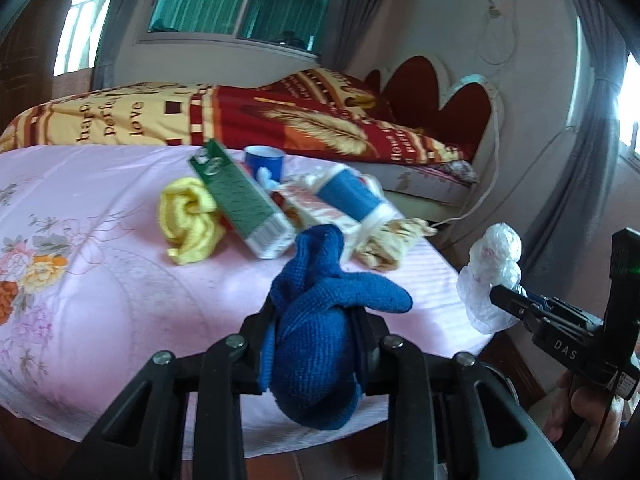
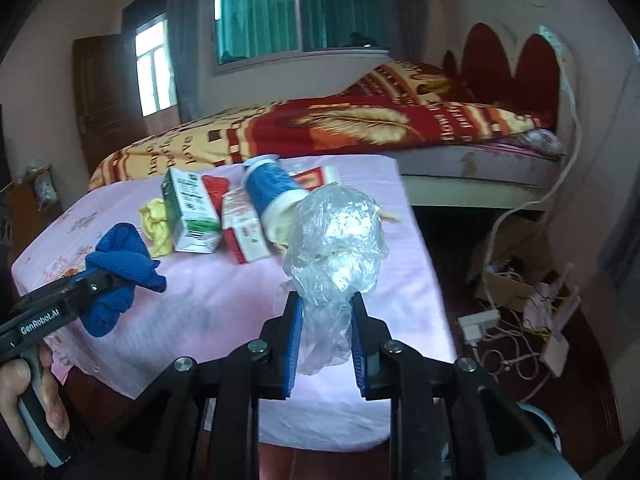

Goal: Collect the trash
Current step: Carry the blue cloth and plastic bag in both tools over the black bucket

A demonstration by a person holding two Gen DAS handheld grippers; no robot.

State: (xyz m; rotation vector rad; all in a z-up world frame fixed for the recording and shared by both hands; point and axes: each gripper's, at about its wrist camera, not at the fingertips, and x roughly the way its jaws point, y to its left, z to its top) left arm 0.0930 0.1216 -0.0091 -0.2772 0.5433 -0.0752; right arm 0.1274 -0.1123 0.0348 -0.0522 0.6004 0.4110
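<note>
My left gripper (image 1: 316,316) is shut on a crumpled blue cloth (image 1: 320,328), held above the near edge of the pink table cover (image 1: 100,280). The same cloth (image 2: 120,276) shows at the left of the right wrist view, in the left gripper (image 2: 100,280). My right gripper (image 2: 326,312) is shut on a crumpled clear plastic bag (image 2: 336,248), lifted off the table; in the left wrist view that bag (image 1: 490,276) hangs at the right, past the table edge, in the right gripper (image 1: 504,300). On the table lie a yellow cloth (image 1: 188,220), a green carton (image 1: 244,204) and a red-and-white carton (image 2: 244,232).
A blue cup (image 1: 264,162) stands behind the cartons, and a blue-and-white roll (image 1: 352,198) lies beside a tan wrapper (image 1: 392,240). A bed with a red and yellow blanket (image 1: 280,116) is behind. Cables and boxes (image 2: 516,312) litter the floor at the right.
</note>
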